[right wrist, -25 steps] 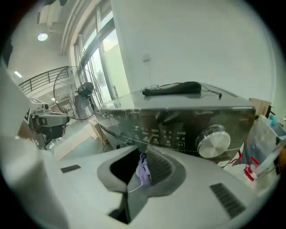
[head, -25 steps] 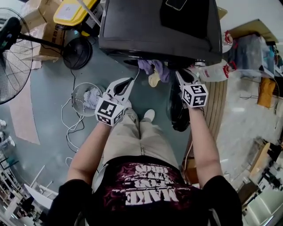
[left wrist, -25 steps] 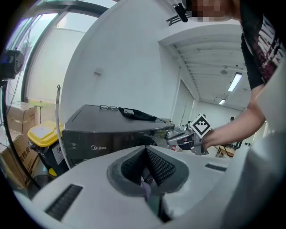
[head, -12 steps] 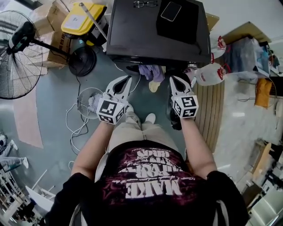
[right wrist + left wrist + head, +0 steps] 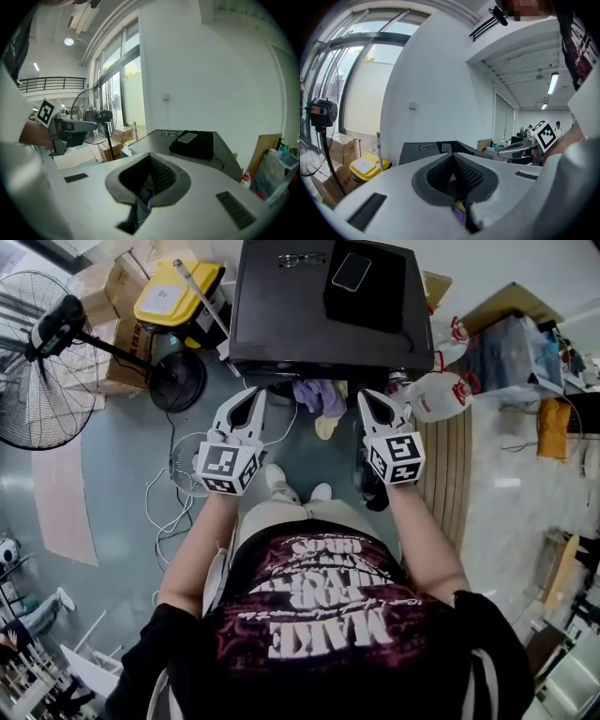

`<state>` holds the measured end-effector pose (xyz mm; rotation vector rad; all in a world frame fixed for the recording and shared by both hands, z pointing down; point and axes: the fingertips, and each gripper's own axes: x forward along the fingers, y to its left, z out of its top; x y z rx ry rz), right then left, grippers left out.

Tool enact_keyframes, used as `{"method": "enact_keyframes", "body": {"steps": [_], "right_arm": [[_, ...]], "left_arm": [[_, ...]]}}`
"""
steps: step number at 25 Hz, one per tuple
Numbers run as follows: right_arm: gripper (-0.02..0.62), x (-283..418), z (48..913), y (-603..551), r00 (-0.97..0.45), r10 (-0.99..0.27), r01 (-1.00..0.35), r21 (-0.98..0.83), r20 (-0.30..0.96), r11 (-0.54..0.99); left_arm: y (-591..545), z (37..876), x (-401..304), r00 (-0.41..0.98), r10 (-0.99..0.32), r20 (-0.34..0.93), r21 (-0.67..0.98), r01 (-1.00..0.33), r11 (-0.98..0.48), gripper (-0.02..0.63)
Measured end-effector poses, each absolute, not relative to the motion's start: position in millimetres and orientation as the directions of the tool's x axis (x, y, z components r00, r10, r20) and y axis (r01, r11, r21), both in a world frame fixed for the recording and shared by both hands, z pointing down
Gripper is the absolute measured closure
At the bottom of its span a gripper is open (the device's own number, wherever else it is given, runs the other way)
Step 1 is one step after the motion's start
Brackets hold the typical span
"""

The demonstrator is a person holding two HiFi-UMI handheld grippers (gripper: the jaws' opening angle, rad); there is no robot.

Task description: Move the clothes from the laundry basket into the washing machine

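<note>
Some clothes (image 5: 320, 396) hang just right of the left hand-held gripper (image 5: 254, 395).

Left gripper (image 5: 453, 157): jaws are seen pressed together, nothing clamped between them. Beyond them the black washing machine (image 5: 415, 153) top is viewed, with glasses (image 5: 425, 146) laid on it. A yellow bin (image 5: 365, 167) and fan (image 5: 319, 112) are noted left, the right gripper (image 5: 519, 149) right.
</note>
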<state>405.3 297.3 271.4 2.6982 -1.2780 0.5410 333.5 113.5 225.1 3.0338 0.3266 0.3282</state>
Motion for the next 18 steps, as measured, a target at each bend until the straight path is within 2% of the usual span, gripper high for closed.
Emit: {"method": "enact_keyframes", "body": {"steps": [10, 18], "right_arm": [[0.592, 402.1, 178.0, 284.5, 0.596, -0.758, -0.778, -0.046, 0.265, -0.627], [0.592, 401.8, 138.0, 272.0, 0.608, -0.766, -0.777, -0.041, 0.209, -0.628]], "left_arm": [[108.2, 154.8, 332.7, 0.964, 0.237, 0.123, 0.043, 0.234, -0.971, 0.601], [98.5, 121.9, 339.8, 0.963, 0.258, 0.083, 0.010, 0.258, -0.966, 0.601]]}}
